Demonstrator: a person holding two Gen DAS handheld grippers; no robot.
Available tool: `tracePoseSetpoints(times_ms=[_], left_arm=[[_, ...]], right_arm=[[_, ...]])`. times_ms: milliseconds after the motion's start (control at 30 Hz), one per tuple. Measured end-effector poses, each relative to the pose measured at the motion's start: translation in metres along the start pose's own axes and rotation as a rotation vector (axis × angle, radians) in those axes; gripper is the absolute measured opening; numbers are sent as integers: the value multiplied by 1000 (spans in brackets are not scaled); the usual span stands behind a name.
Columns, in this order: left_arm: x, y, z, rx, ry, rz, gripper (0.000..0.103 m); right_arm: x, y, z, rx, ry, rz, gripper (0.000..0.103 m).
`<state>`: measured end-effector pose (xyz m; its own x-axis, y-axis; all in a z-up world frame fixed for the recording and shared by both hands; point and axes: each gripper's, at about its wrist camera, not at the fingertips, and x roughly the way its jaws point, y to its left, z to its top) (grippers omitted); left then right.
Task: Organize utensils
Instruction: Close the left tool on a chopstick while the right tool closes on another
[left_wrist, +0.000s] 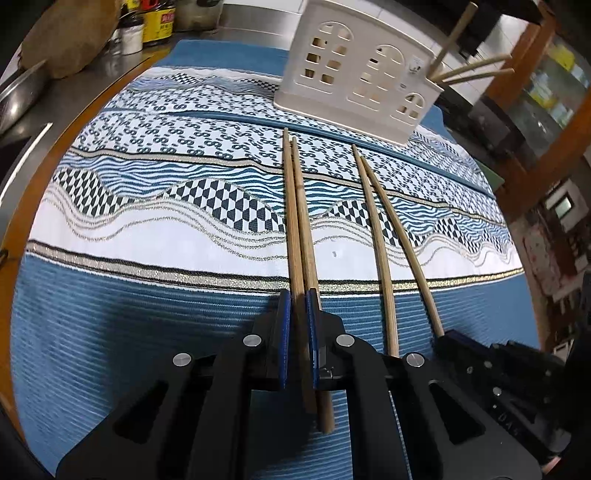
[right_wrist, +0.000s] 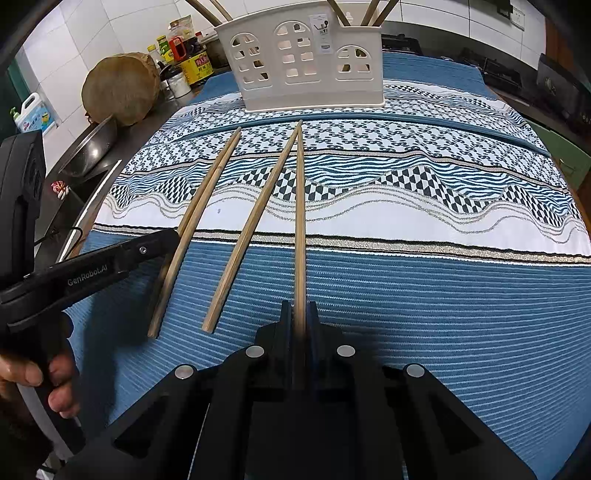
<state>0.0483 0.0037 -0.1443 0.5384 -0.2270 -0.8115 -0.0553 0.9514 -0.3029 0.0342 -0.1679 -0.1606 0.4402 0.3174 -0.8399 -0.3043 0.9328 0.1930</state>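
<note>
Chopsticks in the holder (right_wrist: 310, 62) at twelve o'clock run past the top edge; bottle labels (right_wrist: 201, 62) at eleven o'clock are too small to read

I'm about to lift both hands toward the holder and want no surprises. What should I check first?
1. Grip of left tongs on chopstick pair: ok, shut.
2. Grip of right tongs on single chopstick: ok, shut.
3. Is the loose chopstick gripped: not ok, it lies on the cloth.
4. Is the holder upright: ok.
5. Free room inside holder: cannot tell.
</note>
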Motion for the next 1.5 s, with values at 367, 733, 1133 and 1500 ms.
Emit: tracePoseSetpoints(times_ms=[367,733,1133,1500], left_arm=[[2,3,1,6,0,13,12],[3,-8,-4,92,-26,86,11],[2,-9,-7,102,-62,130,7],[0,-5,-7,81,-76,147,8]], right_arm=[[-1,0,-1,-5,2,-2,9],[-3,2,-5,-18,-3,-6,10],[-5,7,-15,-81,-44,-25,10],[-6,5,-16,-87,-47,-17,8]])
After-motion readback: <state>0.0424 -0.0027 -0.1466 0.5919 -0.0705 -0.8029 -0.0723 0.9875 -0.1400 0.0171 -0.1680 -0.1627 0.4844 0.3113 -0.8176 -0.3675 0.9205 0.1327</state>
